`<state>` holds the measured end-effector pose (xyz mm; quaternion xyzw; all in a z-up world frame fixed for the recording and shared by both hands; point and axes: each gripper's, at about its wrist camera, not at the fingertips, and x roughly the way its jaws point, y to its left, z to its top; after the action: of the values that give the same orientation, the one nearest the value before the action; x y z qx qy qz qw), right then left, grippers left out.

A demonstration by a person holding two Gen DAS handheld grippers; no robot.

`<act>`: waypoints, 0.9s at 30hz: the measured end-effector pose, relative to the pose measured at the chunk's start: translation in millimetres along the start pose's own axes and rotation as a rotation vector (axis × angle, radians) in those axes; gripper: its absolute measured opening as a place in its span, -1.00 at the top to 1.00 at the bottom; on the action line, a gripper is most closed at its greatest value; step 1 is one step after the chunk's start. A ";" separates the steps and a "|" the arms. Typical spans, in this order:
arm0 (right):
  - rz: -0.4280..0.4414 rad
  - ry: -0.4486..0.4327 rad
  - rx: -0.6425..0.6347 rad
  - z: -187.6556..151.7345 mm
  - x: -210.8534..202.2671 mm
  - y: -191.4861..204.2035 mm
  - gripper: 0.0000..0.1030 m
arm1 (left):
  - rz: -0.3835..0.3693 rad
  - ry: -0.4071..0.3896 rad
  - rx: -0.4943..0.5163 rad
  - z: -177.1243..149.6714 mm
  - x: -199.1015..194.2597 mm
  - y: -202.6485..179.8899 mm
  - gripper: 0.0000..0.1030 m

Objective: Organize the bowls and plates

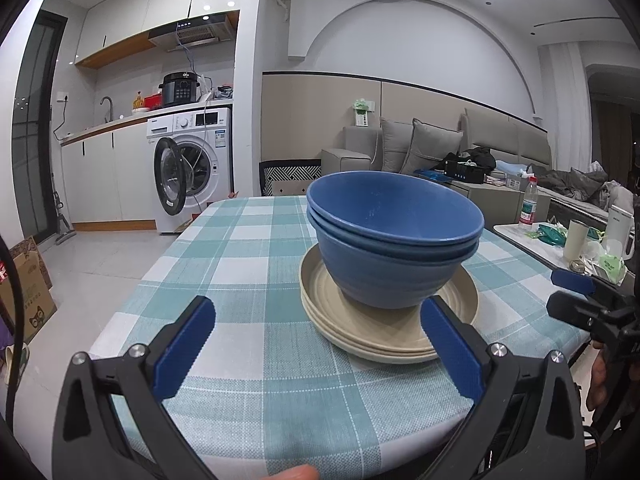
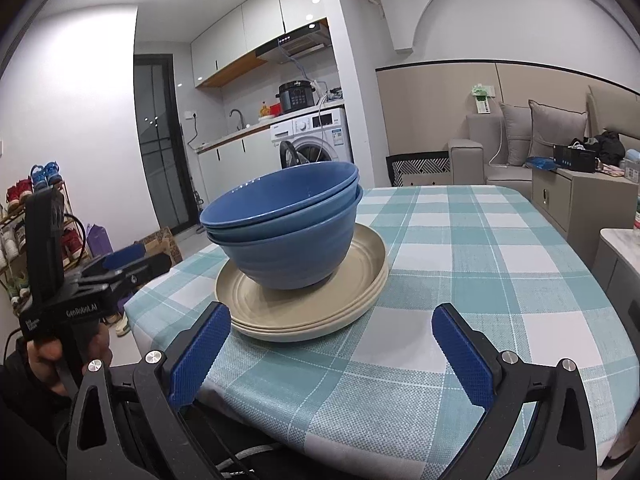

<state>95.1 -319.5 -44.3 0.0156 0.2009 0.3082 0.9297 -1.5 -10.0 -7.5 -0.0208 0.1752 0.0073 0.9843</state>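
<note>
A nested stack of blue bowls (image 1: 394,240) stands on a stack of beige plates (image 1: 360,334) on the checked tablecloth (image 1: 248,248). The same bowls (image 2: 286,232) and plates (image 2: 276,314) show in the right wrist view. My left gripper (image 1: 316,320) is open and empty, low at the table's near edge, its right finger next to the plates' rim. My right gripper (image 2: 332,330) is open and empty, just in front of the plates. The right gripper (image 1: 576,292) shows at the right of the left wrist view, and the left gripper (image 2: 120,268) at the left of the right wrist view.
A side table (image 1: 532,240) with a bottle, cups and clutter stands to the right. A sofa (image 1: 420,152) and a cabinet are behind the table. A washing machine (image 1: 192,168) with its door open and cardboard boxes (image 1: 28,280) are on the left.
</note>
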 end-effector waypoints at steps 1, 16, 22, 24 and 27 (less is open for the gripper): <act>0.000 -0.007 0.005 -0.1 -1.6 -0.7 -0.99 | -0.004 -0.006 0.001 -1.1 -1.4 -0.3 -1.00; -0.036 -0.069 -0.082 -24.4 -18.7 21.4 -0.99 | 0.026 -0.082 -0.015 -23.0 -25.5 1.0 -1.00; -0.041 -0.082 -0.128 -34.7 -24.6 32.3 -0.99 | 0.046 -0.111 -0.019 -25.0 -32.0 2.3 -1.00; -0.040 -0.076 -0.136 -35.2 -22.6 33.3 -0.99 | 0.045 -0.119 -0.031 -25.4 -34.0 4.5 -1.00; -0.039 -0.079 -0.142 -36.1 -22.8 34.7 -0.99 | 0.051 -0.126 -0.040 -26.2 -35.3 6.6 -1.00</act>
<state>45.0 -308.0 -63.9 -0.0421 0.1423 0.3028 0.9415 -43.7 -4.9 -20.2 -0.0354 0.1134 0.0373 0.9922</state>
